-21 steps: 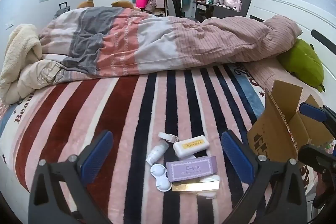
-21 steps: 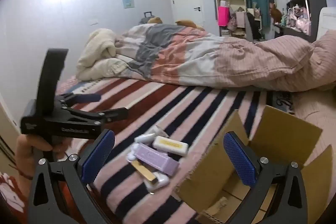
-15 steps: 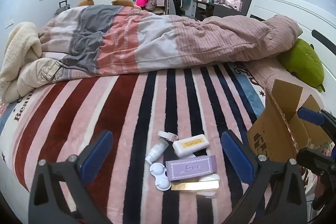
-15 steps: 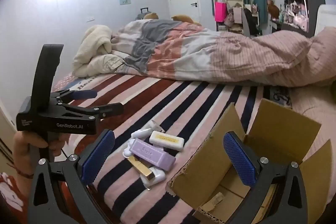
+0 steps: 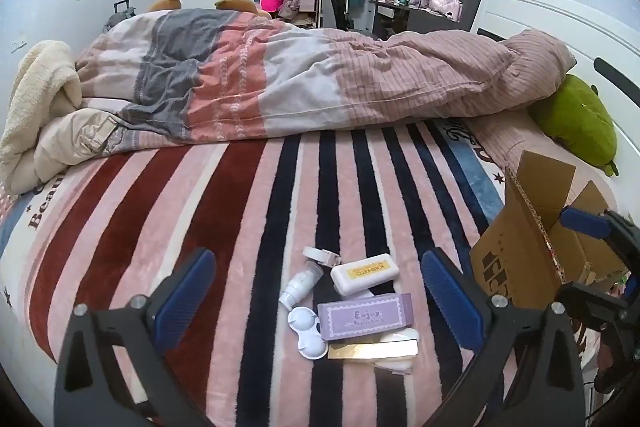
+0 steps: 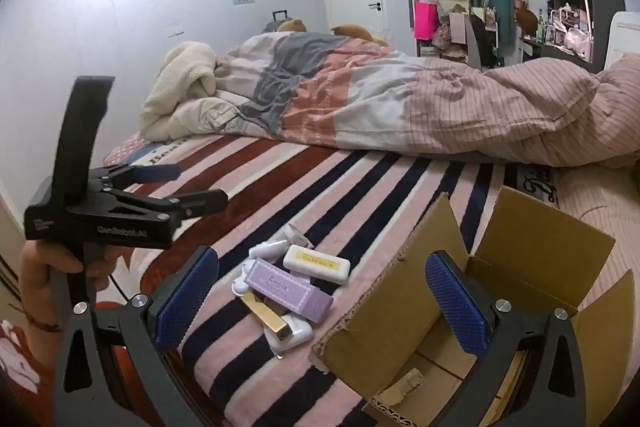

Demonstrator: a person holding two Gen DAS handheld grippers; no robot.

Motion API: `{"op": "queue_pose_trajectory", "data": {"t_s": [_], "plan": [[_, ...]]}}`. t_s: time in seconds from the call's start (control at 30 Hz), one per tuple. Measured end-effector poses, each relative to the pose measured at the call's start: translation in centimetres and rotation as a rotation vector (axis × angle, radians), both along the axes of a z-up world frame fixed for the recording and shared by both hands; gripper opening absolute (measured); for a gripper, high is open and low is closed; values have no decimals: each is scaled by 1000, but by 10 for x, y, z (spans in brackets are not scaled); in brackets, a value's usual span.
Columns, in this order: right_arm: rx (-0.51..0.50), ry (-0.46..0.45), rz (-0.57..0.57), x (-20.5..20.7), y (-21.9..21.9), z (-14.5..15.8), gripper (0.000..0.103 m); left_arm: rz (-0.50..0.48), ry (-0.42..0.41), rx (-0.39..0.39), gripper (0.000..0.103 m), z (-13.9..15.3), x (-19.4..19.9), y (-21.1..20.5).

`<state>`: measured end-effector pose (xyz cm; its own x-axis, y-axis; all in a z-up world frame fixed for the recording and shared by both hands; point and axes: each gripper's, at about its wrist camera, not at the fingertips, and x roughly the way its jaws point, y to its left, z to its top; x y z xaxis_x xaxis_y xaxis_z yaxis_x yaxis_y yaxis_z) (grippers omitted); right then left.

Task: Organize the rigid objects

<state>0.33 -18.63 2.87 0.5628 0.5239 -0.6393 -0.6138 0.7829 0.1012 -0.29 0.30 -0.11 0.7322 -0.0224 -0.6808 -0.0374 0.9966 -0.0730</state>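
Note:
A small pile of rigid items lies on the striped blanket. It holds a purple box (image 5: pixel 365 315) (image 6: pixel 291 289), a white case with a yellow label (image 5: pixel 365 273) (image 6: pixel 317 263), a gold bar (image 5: pixel 373 350) (image 6: pixel 265 315), a small white bottle (image 5: pixel 301 284) (image 6: pixel 269 249), a white double-cup case (image 5: pixel 306 331) and a white clip (image 5: pixel 321 255). An open cardboard box (image 5: pixel 524 247) (image 6: pixel 452 303) stands to their right. My left gripper (image 5: pixel 318 303) is open over the pile. My right gripper (image 6: pixel 322 299) is open, straddling the box's near flap.
A bunched duvet (image 5: pixel 300 83) lies across the far half of the bed. A green plush toy (image 5: pixel 576 125) sits by the white headboard at the right. The bed's near edge runs just below the pile. The left gripper also shows in the right wrist view (image 6: pixel 176 187).
Both grippers have drifted a little closer to the pile and box. The objects have not moved.

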Motion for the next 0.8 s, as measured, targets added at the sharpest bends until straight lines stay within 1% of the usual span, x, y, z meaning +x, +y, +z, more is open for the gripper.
{"op": "queue_pose_trajectory", "data": {"t_s": [0.1, 0.27, 0.43, 0.8], "plan": [[43, 32, 12, 2, -4, -2, 103, 3, 0, 4, 102, 0, -1, 1], [49, 39, -18, 9, -14, -7, 103, 2, 3, 2, 102, 2, -5, 3], [52, 24, -36, 9, -18, -6, 103, 1, 4, 5, 102, 2, -5, 4], [76, 6, -38, 5, -20, -3, 103, 14, 0, 6, 102, 8, -16, 12]]}}
